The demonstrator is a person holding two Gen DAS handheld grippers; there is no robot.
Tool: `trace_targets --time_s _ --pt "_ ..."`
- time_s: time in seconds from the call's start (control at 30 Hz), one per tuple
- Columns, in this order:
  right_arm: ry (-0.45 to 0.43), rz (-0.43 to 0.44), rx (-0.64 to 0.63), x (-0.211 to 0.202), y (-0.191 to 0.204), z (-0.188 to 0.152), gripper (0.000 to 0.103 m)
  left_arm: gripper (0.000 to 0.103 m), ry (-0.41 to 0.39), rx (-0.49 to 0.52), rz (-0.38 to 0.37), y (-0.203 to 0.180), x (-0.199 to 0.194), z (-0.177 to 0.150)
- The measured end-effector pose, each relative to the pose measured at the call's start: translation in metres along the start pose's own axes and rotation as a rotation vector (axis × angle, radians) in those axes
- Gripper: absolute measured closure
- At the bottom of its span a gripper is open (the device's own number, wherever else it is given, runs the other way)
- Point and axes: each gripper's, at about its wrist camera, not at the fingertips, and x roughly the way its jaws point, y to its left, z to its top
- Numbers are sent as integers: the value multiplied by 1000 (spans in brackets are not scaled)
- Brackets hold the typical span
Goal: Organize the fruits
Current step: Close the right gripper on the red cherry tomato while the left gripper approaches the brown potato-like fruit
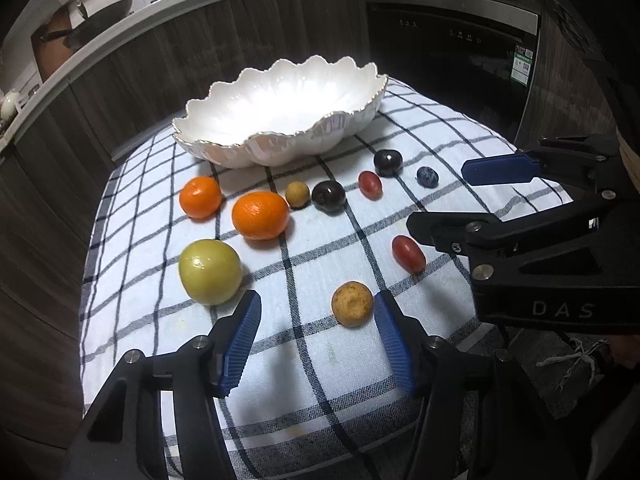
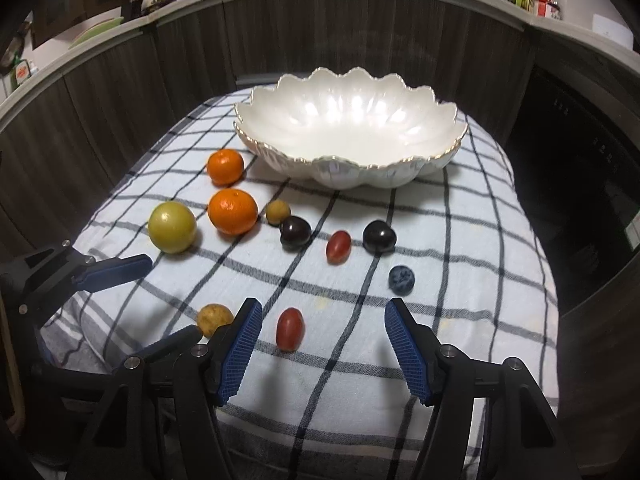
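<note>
Through the left wrist camera I see my left gripper (image 1: 316, 340) at the bottom of the frame with its blue pads apart and nothing pressed between them; a small tan fruit (image 1: 352, 304) sits on the cloth just inside the right pad, close to it, though I cannot tell whether they touch. A green apple (image 1: 210, 272) lies left of centre, just above the left pad. Above it are two oranges, one at (image 1: 260, 215) and a smaller-looking one at (image 1: 200, 197), then a second tan fruit (image 1: 297, 195), a dark plum (image 1: 329, 196), a red grape tomato (image 1: 370, 185), another dark plum (image 1: 387, 162) and a blueberry (image 1: 427, 176). A second red tomato (image 1: 408, 253) lies right of centre, just below the black finger of my right gripper (image 1: 452, 200), which reaches in from the right edge with its fingers spread. The white scalloped bowl (image 1: 224, 142) stands empty at upper centre on the checked cloth (image 1: 320, 372). Through the right wrist camera, my right gripper (image 2: 323, 344) is at the bottom with its pads wide apart; the red tomato (image 2: 290, 328) lies between them, nearer the left pad, not squeezed. The tan fruit (image 2: 214, 319) shows at lower left, partly hidden behind that left finger. My left gripper (image 2: 160, 300) comes in from the left edge. The apple (image 2: 172, 227) and oranges (image 2: 232, 211) sit left of centre, the blueberry (image 2: 401, 279) right of centre, and the bowl (image 2: 348, 168) at upper centre.
</note>
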Motion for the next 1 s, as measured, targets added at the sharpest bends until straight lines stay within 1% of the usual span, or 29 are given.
trace_targets --time_s 0.07,0.13,0.2,0.33,0.43,0.57,0.6,0.63,0.7,0.73,0.8,0.97,1.0 --pt "12 5 2 4 0 -1 39 47 4 7 -10 -2 2 -1" --pt "31 15 0 9 1 -2 45 47 8 15 -17 -4 4 -1" --pt "47 28 -3 13 3 -3 47 48 14 23 -26 -6 8 -2" --pt "63 39 -7 20 5 -5 48 55 27 25 -41 -7 14 -2" --pt "75 42 -8 24 6 -6 48 59 29 20 -38 -5 18 -2" --pt "95 52 -6 30 7 -7 48 60 28 20 -50 -5 21 -4" --pt "98 56 -6 32 7 -7 50 60 30 23 -50 -6 21 -4" --pt "103 60 -7 33 8 -7 55 60 33 24 -52 -6 23 -5" --pt "115 72 -11 36 10 -7 60 63 38 24 -61 -6 24 -5" --pt "121 81 -13 38 11 -8 66 63 39 24 -64 -6 25 -5" --pt "130 91 -16 40 13 -9 69 65 42 24 -68 -7 26 -6" --pt "139 96 -13 43 14 -10 78 77 42 21 -98 -8 28 -5" --pt "139 94 -12 43 14 -10 80 77 41 23 -96 -8 27 -5"
